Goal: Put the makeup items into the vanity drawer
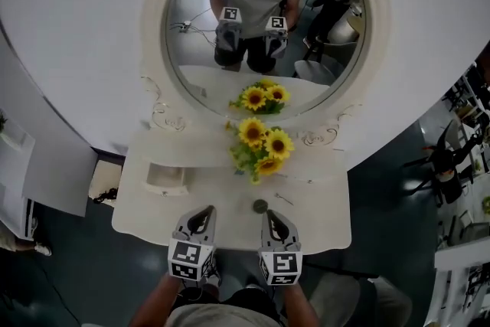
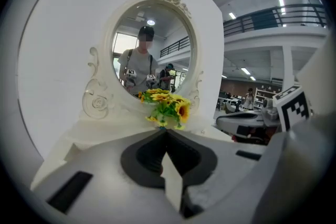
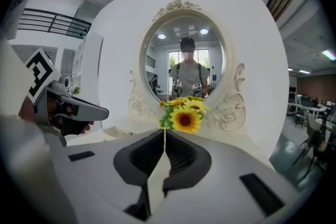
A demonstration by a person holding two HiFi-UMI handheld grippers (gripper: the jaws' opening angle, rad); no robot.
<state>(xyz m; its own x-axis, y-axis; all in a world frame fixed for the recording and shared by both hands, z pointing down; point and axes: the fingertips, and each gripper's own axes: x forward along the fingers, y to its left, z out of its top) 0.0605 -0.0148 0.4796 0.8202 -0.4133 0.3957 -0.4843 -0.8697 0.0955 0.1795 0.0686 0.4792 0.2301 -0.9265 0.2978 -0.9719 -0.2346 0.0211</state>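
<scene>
Your left gripper [image 1: 204, 212] and right gripper [image 1: 271, 216] both have jaws pressed together, nothing held; they sit side by side over the vanity table's [image 1: 321, 222] front edge; a small round dark makeup item [image 1: 260, 205] lies on the tabletop between their tips, in front of the sunflowers [image 1: 262, 145].

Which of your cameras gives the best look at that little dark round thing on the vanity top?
The head view. It looks down on the vanity top and shows the small dark round item lying just ahead of the right gripper. Neither gripper view shows it: each gripper's own body blocks the near tabletop.
</scene>
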